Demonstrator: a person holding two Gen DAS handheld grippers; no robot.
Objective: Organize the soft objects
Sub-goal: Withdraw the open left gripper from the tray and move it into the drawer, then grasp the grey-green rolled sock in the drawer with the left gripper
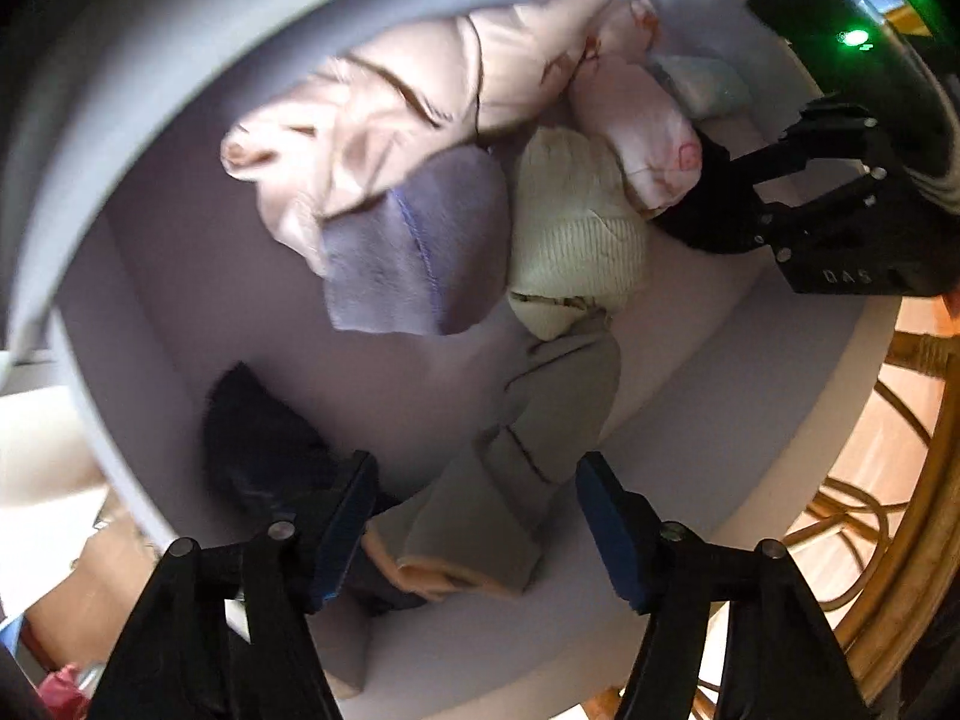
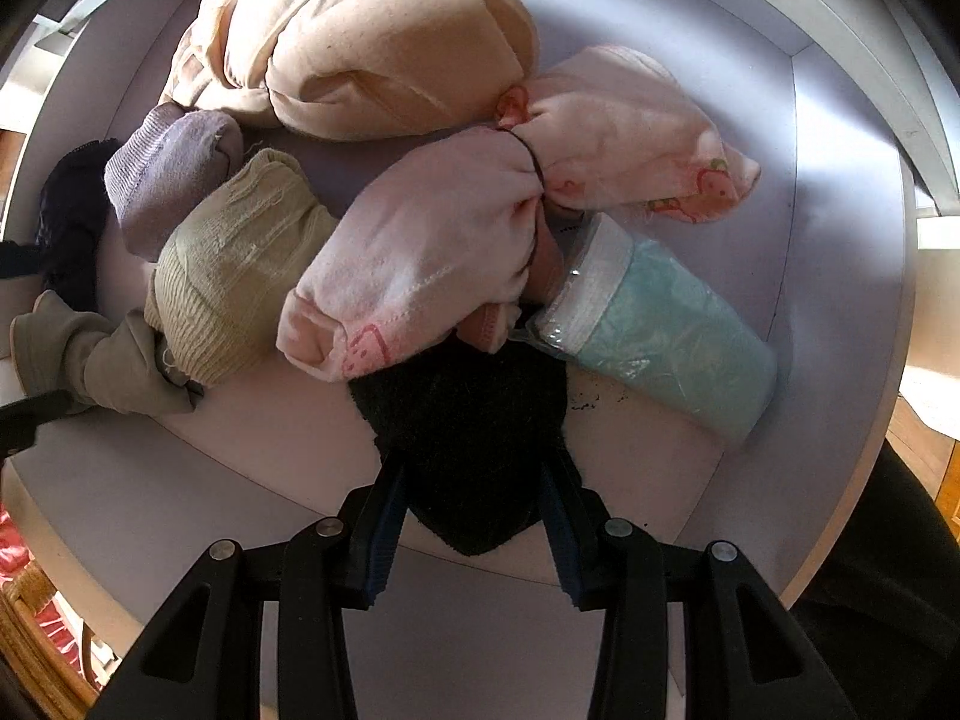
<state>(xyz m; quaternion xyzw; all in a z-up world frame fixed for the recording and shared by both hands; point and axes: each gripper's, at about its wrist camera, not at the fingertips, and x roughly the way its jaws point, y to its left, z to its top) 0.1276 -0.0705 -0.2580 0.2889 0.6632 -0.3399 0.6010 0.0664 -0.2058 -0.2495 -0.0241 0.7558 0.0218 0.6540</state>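
"DAS" on right claw (image 1: 708, 180) body

Wicker/rattan furniture (image 1: 900, 480) along right edge and lower right of the left wrist view, curved cane loops visible; more of it at bottom left of the right wrist view. Red fabric or plastic (image 2: 18, 552) at far left edge, lower part, right wrist view. Wood-tone floor (image 2: 924, 456) at right edge. Pale surface (image 1: 36, 450) at left edge, left wrist view, blurred.

dim, soft light from upper right; left wrist view motion-blurred, right sharper; fisheye bending, dark corners.
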